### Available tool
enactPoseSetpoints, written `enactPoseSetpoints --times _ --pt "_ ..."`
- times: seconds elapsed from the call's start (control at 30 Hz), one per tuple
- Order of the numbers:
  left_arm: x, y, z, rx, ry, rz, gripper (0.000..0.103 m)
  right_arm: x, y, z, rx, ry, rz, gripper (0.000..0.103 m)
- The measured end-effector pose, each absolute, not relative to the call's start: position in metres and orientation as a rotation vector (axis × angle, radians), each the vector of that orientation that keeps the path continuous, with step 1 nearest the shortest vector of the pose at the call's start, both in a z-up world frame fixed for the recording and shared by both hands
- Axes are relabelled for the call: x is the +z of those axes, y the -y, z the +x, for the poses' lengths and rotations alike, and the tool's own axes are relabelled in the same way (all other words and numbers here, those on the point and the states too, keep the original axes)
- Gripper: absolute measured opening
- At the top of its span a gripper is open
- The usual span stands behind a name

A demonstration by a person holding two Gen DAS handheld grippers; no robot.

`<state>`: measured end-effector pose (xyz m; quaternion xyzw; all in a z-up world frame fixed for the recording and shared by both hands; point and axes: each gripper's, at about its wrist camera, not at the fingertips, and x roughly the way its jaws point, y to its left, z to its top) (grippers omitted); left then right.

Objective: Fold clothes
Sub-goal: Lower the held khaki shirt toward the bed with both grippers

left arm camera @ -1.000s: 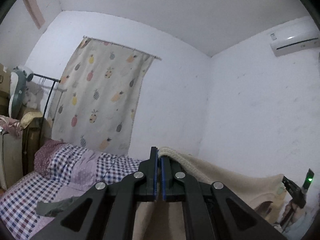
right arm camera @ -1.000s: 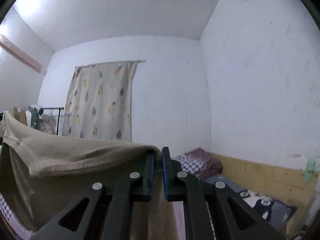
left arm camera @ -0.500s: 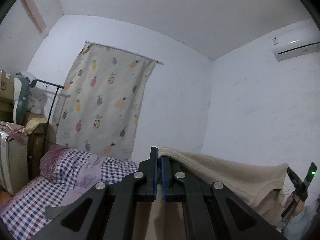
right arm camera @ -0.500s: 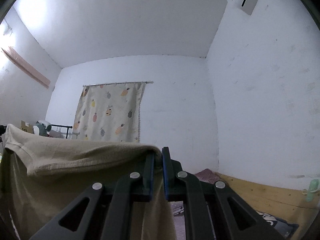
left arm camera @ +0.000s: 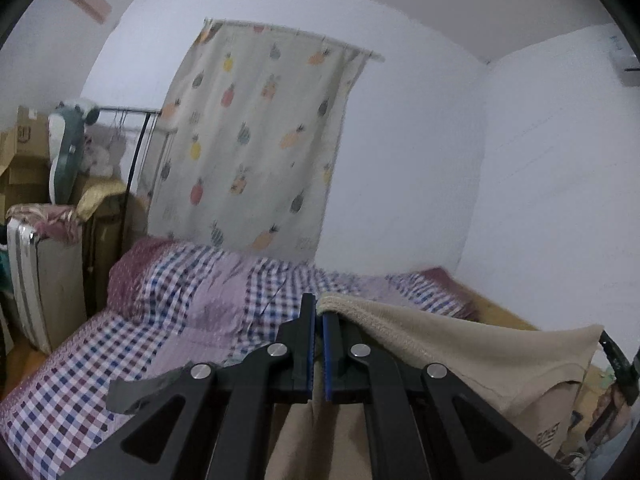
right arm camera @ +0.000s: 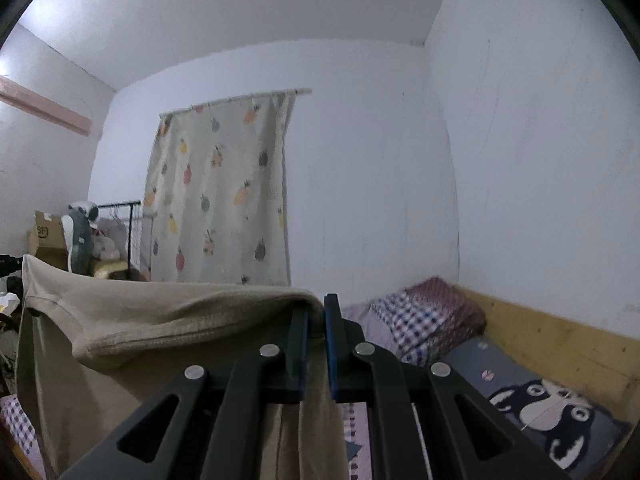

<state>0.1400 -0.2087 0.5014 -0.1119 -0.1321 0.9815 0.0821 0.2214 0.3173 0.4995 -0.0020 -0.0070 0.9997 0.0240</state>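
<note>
A beige garment [left arm camera: 472, 344] hangs stretched in the air between my two grippers, above a checked bed [left arm camera: 132, 344]. My left gripper [left arm camera: 319, 316] is shut on one top corner of it; the cloth runs off to the right and down. In the right wrist view the same beige garment [right arm camera: 152, 320] spreads to the left, with my right gripper [right arm camera: 317, 312] shut on its other top corner. The far end of the cloth in the left wrist view reaches the other gripper [left arm camera: 618, 364] at the right edge. The garment's lower part is hidden behind the gripper bodies.
A pineapple-print curtain [left arm camera: 256, 140] hangs on the back wall. Boxes, a clothes rack and a plush toy [left arm camera: 66, 148] stand left of the bed. A dog-print cushion [right arm camera: 552, 412] lies by a wooden panel [right arm camera: 560, 344] along the right wall. A dark grey cloth [left arm camera: 140, 392] lies on the bed.
Both views tilted up half a second ago and have now dropped, showing more of the bed. The garment stays gripped and stretched between the two grippers.
</note>
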Motion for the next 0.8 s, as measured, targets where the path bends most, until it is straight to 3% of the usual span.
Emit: enactPoseSetpoints --times 0.4,0.8 --pt "0.388 0.18 -0.089 2.974 0.41 -0.782 0.002 0.41 -0.343 -0.015 3.004 0.034 -0.426 0.006" --pt "0.238 0.169 -0.27 2.922 0.398 -1.154 0.002 0.249 -0.36 -0.22 2.841 0.115 -0.906 0.006"
